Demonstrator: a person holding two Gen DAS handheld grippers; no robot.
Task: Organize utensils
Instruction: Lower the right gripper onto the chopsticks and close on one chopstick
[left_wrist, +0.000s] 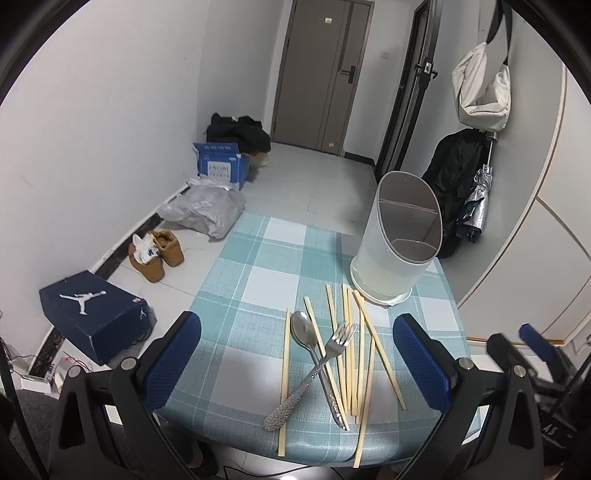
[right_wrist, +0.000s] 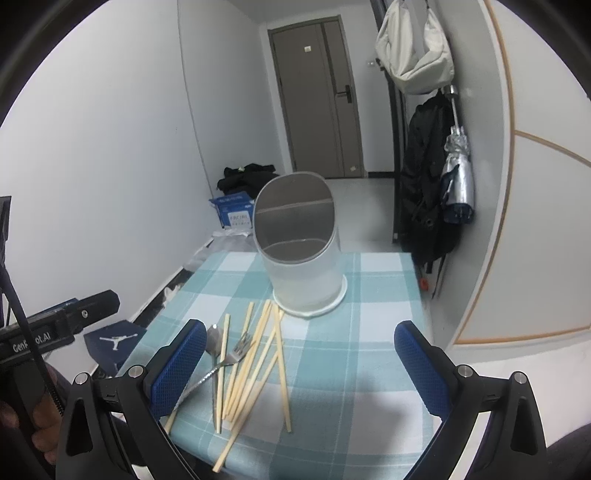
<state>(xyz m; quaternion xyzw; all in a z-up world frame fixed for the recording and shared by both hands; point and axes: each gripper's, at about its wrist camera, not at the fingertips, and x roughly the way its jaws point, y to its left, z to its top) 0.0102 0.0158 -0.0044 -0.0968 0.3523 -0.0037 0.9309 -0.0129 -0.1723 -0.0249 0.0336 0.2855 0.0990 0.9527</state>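
Note:
Several wooden chopsticks (left_wrist: 354, 354) lie loose on the checked tablecloth (left_wrist: 258, 288), with a metal spoon (left_wrist: 303, 332) and a metal fork (left_wrist: 332, 347) crossed over each other among them. A translucent utensil holder (left_wrist: 399, 240) with a slanted rim and inner dividers stands upright behind them. My left gripper (left_wrist: 295, 354) is open and empty, above the near table edge with the utensils between its fingers. In the right wrist view the chopsticks (right_wrist: 258, 362), fork (right_wrist: 238, 352), spoon (right_wrist: 214, 341) and holder (right_wrist: 303, 251) show again. My right gripper (right_wrist: 299, 362) is open and empty.
The small table stands in a narrow room. On the floor to the left are a dark shoe box (left_wrist: 96, 314), brown boots (left_wrist: 159, 254), a plastic bag (left_wrist: 207, 210) and a blue carton (left_wrist: 219, 164). Coats and an umbrella (left_wrist: 476, 199) hang at right. The left gripper's body (right_wrist: 59, 325) shows at left.

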